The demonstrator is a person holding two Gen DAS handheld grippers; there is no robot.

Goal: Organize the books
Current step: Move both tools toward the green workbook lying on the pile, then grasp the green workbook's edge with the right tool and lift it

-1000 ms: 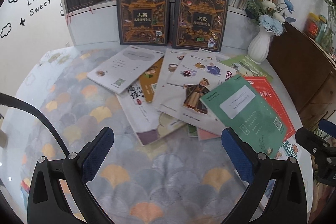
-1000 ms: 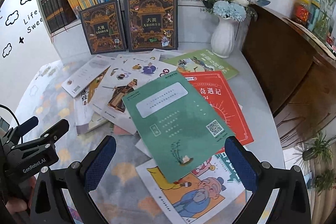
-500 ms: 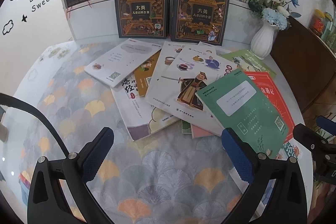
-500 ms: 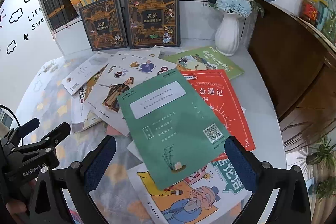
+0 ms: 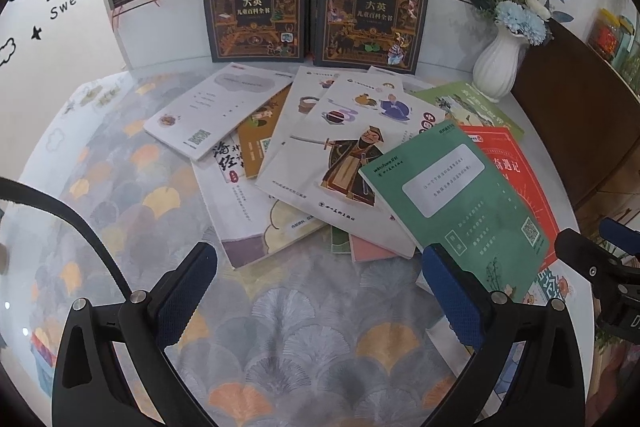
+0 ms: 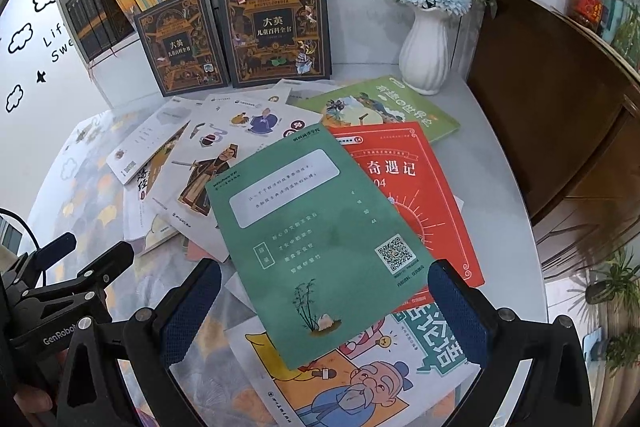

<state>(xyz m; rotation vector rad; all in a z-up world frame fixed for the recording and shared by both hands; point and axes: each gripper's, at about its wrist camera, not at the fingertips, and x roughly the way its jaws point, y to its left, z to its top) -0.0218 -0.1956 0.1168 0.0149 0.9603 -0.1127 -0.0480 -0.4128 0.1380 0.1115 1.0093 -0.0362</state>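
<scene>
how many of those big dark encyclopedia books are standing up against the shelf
2: the left encyclopedia and the right encyclopedia stand side by side at the table's back edge, leaning on the bookshelf. None looks hidden.

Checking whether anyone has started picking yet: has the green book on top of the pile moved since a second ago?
No. The green book keeps its overlap on the red book; only the camera drew nearer.

The right gripper hangs wide apart above a green book (topmost of the spread), which overlaps a red book. A white vase stands by the shelf.
</scene>
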